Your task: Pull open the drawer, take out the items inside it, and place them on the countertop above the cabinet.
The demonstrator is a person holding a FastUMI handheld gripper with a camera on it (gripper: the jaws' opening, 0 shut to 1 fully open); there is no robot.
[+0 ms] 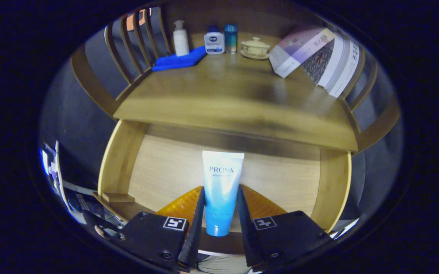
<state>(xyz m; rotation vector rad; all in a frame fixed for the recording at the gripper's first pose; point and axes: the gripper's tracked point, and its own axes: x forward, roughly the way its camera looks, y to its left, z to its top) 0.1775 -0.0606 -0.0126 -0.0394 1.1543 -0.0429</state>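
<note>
On the bench (234,102) above the open drawer (158,171), from left to right along the back: a blue cloth (179,59) with a white pump bottle (180,39) by it, a white jar (214,41), a blue-green bottle (230,38), a lidded cup on its saucer (255,47), then leaning books (314,59). Lower down, the tool (220,213) holds the white-and-blue tube (221,190) cap down, both fingers pressed to its sides, over the drawer
</note>
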